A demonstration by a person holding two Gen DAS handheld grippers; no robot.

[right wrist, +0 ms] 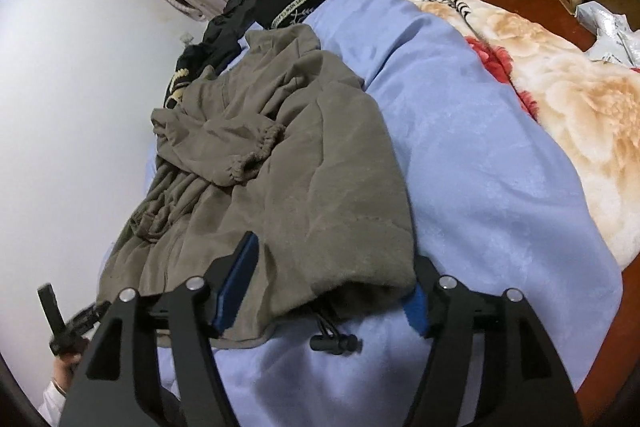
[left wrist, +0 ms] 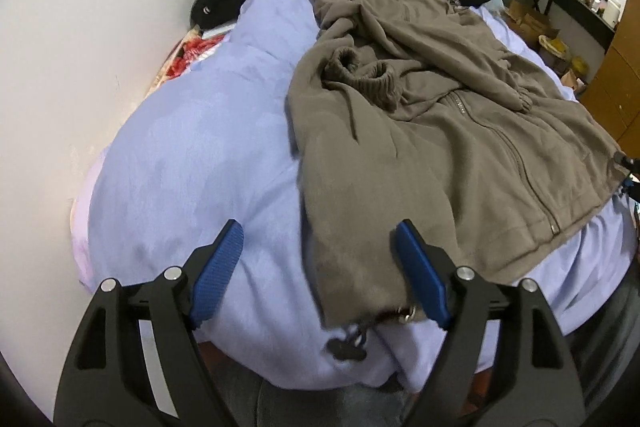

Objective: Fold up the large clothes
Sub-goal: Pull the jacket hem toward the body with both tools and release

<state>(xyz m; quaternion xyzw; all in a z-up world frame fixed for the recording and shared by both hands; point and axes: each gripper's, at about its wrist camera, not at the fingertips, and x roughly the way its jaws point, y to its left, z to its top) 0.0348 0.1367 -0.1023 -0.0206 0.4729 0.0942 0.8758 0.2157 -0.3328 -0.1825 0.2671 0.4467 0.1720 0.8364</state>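
Both grippers stand wide open over near hem corners of the jacket point(left wrist: 420, 131), which lies spread on the blue blanket point(left wrist: 192, 155). Left gripper point(left wrist: 320, 267) straddles one corner, its pads not pressing it. Right gripper point(right wrist: 332, 287) has cloth between its fingers, unclamped.

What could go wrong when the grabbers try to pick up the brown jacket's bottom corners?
1. The drawstring toggle dangles by the right gripper; its open jaws might pinch cord instead of hem.
2. Either gripper could grab the blue blanket along with the jacket.
3. The sleeves lie bunched on top and could slide when lifted.
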